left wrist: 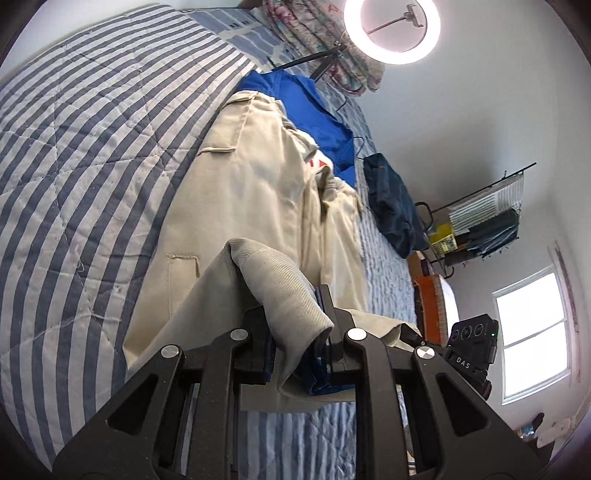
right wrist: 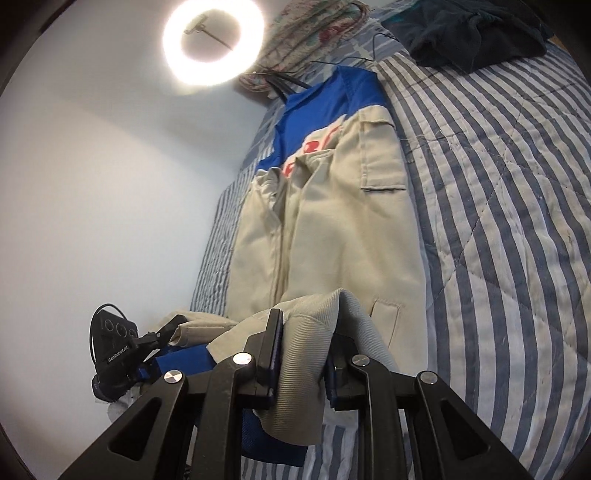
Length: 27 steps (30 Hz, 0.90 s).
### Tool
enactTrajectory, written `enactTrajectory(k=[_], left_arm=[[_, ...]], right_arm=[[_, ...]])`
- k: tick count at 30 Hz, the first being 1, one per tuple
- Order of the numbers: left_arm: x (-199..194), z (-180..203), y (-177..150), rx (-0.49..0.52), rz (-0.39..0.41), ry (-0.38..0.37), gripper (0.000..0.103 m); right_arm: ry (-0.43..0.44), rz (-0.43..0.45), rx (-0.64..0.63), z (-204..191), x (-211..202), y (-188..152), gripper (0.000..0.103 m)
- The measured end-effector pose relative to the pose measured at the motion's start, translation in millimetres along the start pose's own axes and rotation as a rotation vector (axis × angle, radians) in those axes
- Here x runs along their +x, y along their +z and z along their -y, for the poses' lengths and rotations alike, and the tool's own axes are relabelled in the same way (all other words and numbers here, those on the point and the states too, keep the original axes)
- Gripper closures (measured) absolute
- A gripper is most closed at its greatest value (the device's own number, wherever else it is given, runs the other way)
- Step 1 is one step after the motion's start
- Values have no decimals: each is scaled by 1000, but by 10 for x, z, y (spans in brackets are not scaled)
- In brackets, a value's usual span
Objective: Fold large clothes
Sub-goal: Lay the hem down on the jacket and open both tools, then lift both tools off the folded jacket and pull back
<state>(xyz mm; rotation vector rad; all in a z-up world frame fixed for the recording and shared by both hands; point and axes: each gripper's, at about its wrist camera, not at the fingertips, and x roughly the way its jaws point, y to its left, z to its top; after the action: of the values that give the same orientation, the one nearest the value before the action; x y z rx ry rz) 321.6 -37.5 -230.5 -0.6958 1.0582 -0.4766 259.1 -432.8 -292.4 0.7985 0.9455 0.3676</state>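
Observation:
A large cream and blue jacket lies lengthwise on the striped quilt; it also shows in the right wrist view. My left gripper is shut on the jacket's ribbed cream hem and holds it lifted above the bed. My right gripper is shut on the other end of the ribbed hem, also lifted. The blue lining hangs below both grips. The right gripper shows at the right in the left wrist view, and the left gripper at the left in the right wrist view.
The blue-and-white striped quilt covers the bed. A dark navy garment lies beside the jacket, seen also in the right wrist view. A floral pillow, a ring light, a clothes rack and a window stand around.

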Motion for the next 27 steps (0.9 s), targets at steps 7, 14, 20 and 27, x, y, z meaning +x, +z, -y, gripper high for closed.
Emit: enactTrajectory(k=[7,14,20,27], left_arm=[[235,-188,10,1,-29,61,84],[194,-161,34,28,-22,57,64],[-84,-143,108,-2,60,-14,39],[-345,-295,178,72,90,46,39]], right_arm=[[-54,-21,12,103,266,87,84],[-13,-27,-3,71,208,110,61],[82,53,-6,60,-186,147,22],[-12,86,-109,87,-452,67,29]])
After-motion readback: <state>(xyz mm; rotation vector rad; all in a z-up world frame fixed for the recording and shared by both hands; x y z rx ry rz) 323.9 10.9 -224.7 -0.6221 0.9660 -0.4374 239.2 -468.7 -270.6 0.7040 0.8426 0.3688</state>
